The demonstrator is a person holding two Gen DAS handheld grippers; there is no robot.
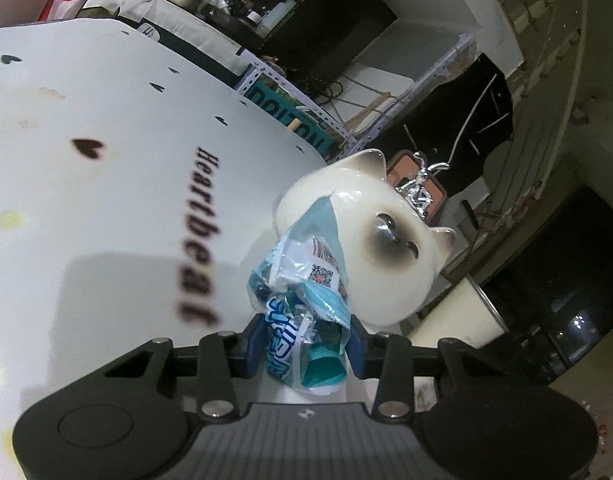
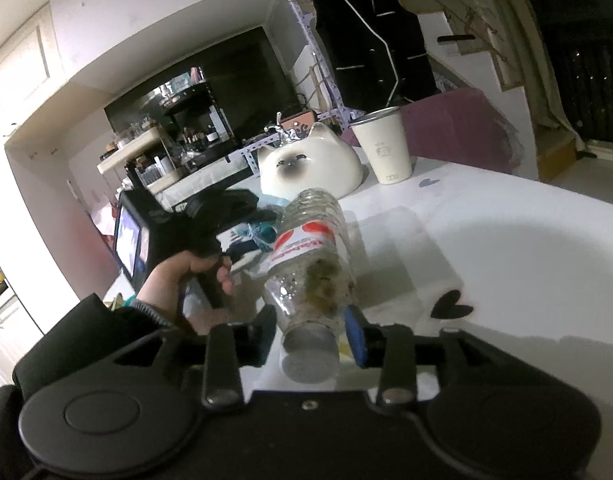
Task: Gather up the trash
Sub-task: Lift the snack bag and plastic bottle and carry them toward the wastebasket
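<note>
Over the left gripper, the blue pads have come in on a crumpled blue-and-white wrapper and pinch it at its lower end, the jaws narrowed to about the wrapper's width; the wrapper stands up off the white table, right against the cat-faced ceramic dish, so the grip looks taken low to lift the whole bundle clear of the dish; the printed word on the tablecloth runs just beside it. Over the right gripper, a clear plastic bottle with a red-and-white label lies between the pads, neck end toward the camera; the blue pad on the right sits against its shoulder, but I cannot tell whether the other pad presses, so the hold may be slack; the bottle seems to rest on the table, pointing toward the dish and the white cup; the person's left hand grips its tool handle just beside.
</note>
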